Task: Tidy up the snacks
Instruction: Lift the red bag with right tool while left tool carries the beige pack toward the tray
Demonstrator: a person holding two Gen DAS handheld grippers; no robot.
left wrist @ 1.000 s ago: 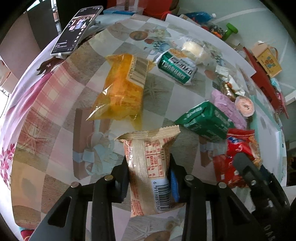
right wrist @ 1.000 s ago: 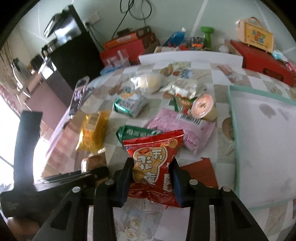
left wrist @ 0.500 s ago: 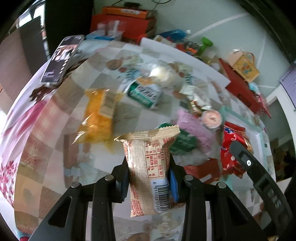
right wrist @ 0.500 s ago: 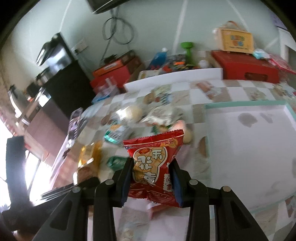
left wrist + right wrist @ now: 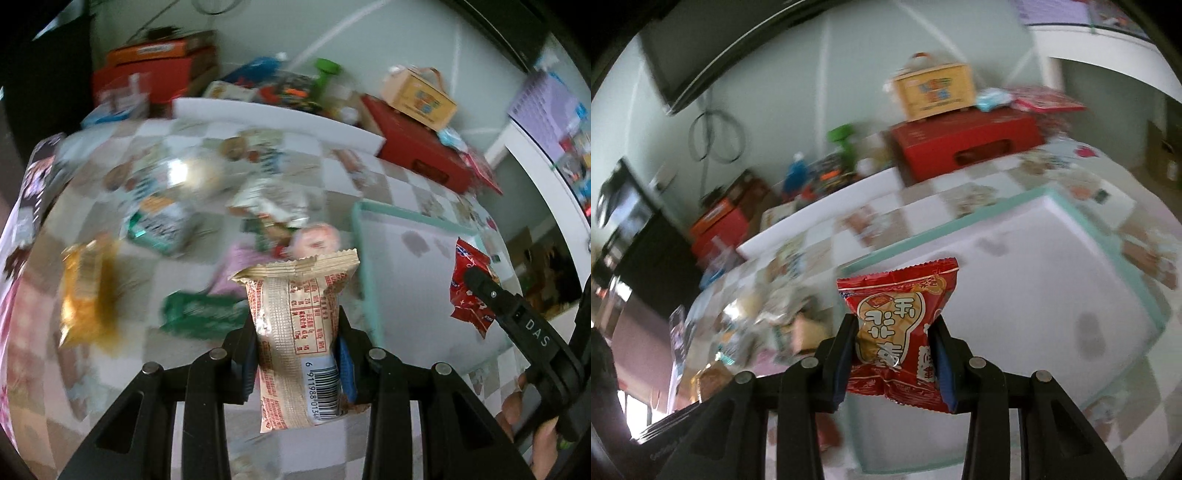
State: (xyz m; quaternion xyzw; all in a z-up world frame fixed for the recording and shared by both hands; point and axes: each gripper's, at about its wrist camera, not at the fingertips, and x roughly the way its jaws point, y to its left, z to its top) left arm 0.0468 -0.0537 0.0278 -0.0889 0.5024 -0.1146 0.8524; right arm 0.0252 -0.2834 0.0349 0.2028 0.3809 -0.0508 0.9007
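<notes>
My left gripper (image 5: 297,347) is shut on a beige snack packet (image 5: 297,314) with red print and a barcode, held upright above the checkered table. My right gripper (image 5: 895,349) is shut on a red snack packet (image 5: 899,325), lifted over the white tray with a teal rim (image 5: 1008,229). In the left wrist view that tray (image 5: 364,258) lies to the right, and the right gripper's arm with the red packet (image 5: 471,288) hangs over it. Loose snacks stay on the table to the left: a yellow bag (image 5: 88,295), a green packet (image 5: 199,314), a pink packet (image 5: 232,266).
A red box (image 5: 964,144) with a small yellow carton (image 5: 934,90) on it stands behind the tray. A white board (image 5: 277,118) lies at the table's far edge with bottles and boxes beyond. A phone (image 5: 37,184) sits at the far left.
Both grippers have risen and swung right toward the tray, each keeping its packet. The snack pile has slid left in both views, and the views have rolled.
</notes>
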